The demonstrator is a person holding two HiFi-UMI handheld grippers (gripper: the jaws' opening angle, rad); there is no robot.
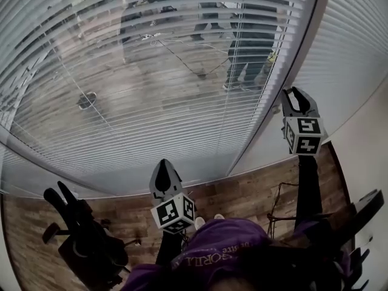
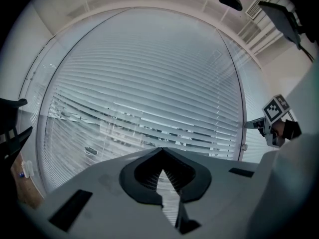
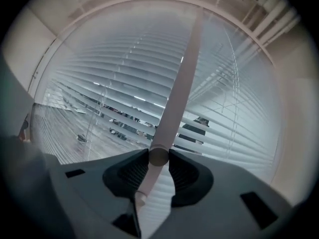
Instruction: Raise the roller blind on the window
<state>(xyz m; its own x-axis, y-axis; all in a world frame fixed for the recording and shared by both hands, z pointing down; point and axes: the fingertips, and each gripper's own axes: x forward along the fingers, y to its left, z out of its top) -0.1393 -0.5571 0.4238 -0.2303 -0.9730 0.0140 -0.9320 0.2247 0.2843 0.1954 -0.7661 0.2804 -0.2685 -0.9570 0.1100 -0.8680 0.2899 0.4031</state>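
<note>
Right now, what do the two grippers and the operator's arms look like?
Both the left gripper and right gripper have pale grey shells with black ribbed pads inside the jaws. Each carries a white cube printed with black square markers. The person wears a purple top with lettering.

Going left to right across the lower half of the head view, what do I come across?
dark office chair → left gripper → right gripper, which is clamped on the blind's white wand
</note>
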